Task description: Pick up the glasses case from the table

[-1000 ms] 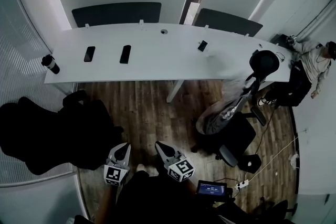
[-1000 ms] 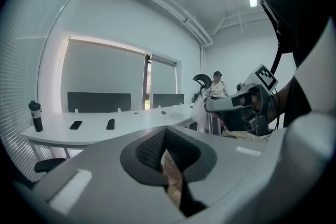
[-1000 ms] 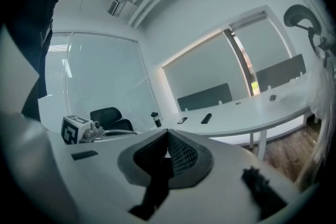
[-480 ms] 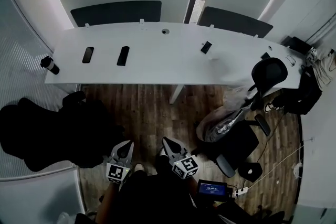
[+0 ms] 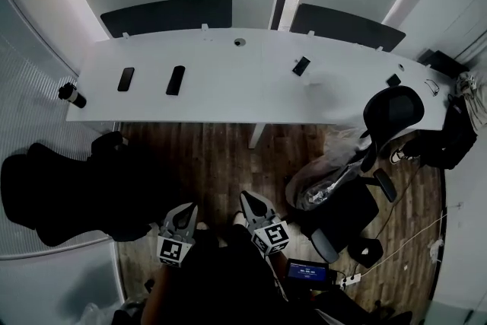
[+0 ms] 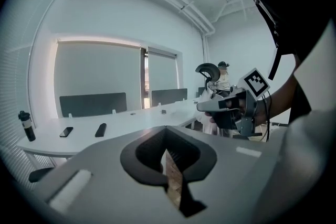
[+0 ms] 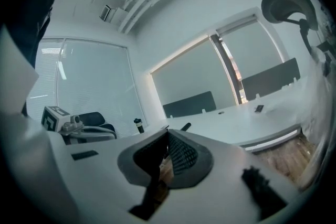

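Close to the person's body, the left gripper (image 5: 185, 211) and the right gripper (image 5: 250, 201) hover side by side over the wooden floor (image 5: 221, 156), each with its 2 jaws pressed together on nothing. Well beyond them, the dark glasses case (image 5: 176, 80) lies flat on the left half of the white bench (image 5: 228, 99). A phone (image 5: 125, 78) lies near it and 1 bottle (image 5: 71, 93) stands at the far left end.

Closed right tongs (image 7: 167, 132) (empty), long white table (image 7: 236, 121) beyond, dark bottle (image 7: 139, 125) upright
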`<state>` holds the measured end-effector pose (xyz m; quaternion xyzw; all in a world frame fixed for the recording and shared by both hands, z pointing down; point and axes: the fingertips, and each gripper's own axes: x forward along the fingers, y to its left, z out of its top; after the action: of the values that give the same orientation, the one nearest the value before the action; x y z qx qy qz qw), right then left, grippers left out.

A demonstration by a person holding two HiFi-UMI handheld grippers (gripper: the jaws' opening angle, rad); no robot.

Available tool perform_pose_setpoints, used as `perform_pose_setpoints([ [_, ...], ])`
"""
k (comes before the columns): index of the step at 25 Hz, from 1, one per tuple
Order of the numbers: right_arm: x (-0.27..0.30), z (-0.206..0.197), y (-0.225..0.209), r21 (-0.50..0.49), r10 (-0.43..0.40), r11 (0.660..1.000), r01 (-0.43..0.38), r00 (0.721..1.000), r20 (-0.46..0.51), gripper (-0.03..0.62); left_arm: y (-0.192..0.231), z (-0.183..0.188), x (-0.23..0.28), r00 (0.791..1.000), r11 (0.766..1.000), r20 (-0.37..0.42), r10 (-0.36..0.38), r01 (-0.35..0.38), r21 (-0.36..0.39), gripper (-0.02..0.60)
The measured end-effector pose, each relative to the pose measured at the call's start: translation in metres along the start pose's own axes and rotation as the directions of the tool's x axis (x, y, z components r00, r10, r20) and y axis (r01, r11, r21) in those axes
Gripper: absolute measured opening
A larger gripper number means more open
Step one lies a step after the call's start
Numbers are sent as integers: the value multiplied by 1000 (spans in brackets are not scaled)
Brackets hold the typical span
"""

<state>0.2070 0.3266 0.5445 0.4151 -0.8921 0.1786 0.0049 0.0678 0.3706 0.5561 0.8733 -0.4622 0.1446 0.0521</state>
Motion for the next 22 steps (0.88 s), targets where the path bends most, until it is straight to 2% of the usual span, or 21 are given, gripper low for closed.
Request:
perform_pose_setpoints([
  [7, 15, 9, -12, -59, -46, 997, 47, 998, 32, 6, 9, 0, 22, 999, 998, 10, -36, 37, -43, 6],
  [12, 33, 24, -21, -30, -96, 995, 98, 995, 37, 6, 30, 7, 40, 996, 996, 26, -86, 86, -8, 6],
  [14, 42, 27, -18, -36, -94, 995, 95, 995, 31, 6, 44, 12, 45, 995, 996, 40, -93, 92, 23, 6],
  [22, 83, 32, -10, -61, -66, 996, 65, 998, -17, 6, 81, 16, 60, 992, 995, 70, -102, 102, -7, 6],
])
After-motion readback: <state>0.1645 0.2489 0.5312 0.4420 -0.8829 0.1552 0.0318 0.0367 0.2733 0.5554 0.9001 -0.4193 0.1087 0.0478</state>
